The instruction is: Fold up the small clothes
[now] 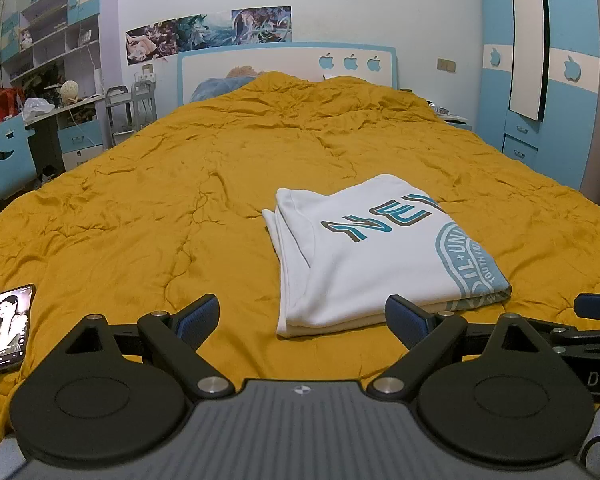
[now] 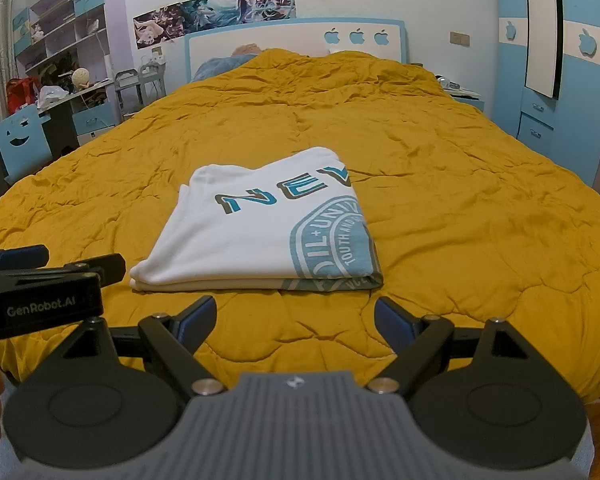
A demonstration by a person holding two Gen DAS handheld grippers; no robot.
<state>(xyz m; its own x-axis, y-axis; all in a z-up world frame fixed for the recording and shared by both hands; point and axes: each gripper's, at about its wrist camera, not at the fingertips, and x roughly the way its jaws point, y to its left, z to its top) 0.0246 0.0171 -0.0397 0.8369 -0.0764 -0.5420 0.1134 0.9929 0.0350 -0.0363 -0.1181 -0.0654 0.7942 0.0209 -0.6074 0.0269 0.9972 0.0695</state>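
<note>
A white T-shirt [image 1: 372,256] with blue lettering and a round blue print lies folded into a flat rectangle on the yellow quilt [image 1: 180,200]. It also shows in the right wrist view [image 2: 260,232]. My left gripper [image 1: 304,320] is open and empty, just short of the shirt's near edge, its right finger against the near right corner. My right gripper [image 2: 296,324] is open and empty, a little in front of the shirt's near edge. The left gripper's body [image 2: 40,288] shows at the left of the right wrist view.
A phone [image 1: 8,328] with a lit screen lies on the quilt at the near left. A desk and shelves [image 1: 52,80] stand left of the bed, blue wardrobes [image 1: 548,60] to the right, the headboard [image 1: 288,68] at the far end.
</note>
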